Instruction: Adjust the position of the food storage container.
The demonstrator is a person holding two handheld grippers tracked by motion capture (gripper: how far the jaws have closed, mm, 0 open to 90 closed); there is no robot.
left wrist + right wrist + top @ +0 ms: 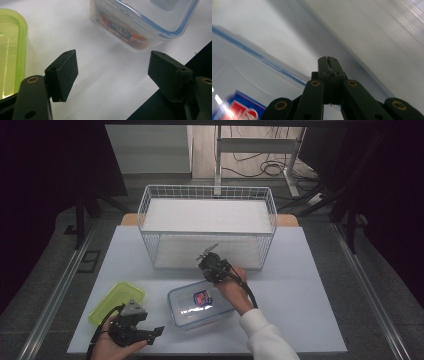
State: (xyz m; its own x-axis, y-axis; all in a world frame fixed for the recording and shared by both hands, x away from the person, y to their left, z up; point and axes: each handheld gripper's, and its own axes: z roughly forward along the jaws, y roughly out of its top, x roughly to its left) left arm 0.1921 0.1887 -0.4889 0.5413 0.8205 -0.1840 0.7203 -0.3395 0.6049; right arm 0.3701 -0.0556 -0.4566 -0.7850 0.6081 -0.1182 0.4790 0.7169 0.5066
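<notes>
— Scanning from the left edge of the table (pixel 300 310), what did you find?

— A lime-green lid (pixel 116 301) lay near the front left corner. Just in front of it, the left gripper (pixel 150 334) sat in the person's hand, jaws spread wide with nothing between them.

— And the box itself?

— The clear container (pixel 200 305) stood near the front edge, about the middle, a red-and-blue packet (pixel 202 298) visible inside. It looked like rigid, smooth plastic with a blue-trimmed rim (pixel 160 25), probably light, and likely to skid on the table if pushed sideways.

— So where would you have gripped it?

— On the rim or a wall near a corner, I judged; the glossy flat walls would slip, and the lip gives the pads something to catch.

— The right gripper (pixel 209 251)?

— Jaws pressed together on nothing, hovering over the container's far right corner, in front of the wire basket (pixel 150 200) at the table's back edge.
</notes>
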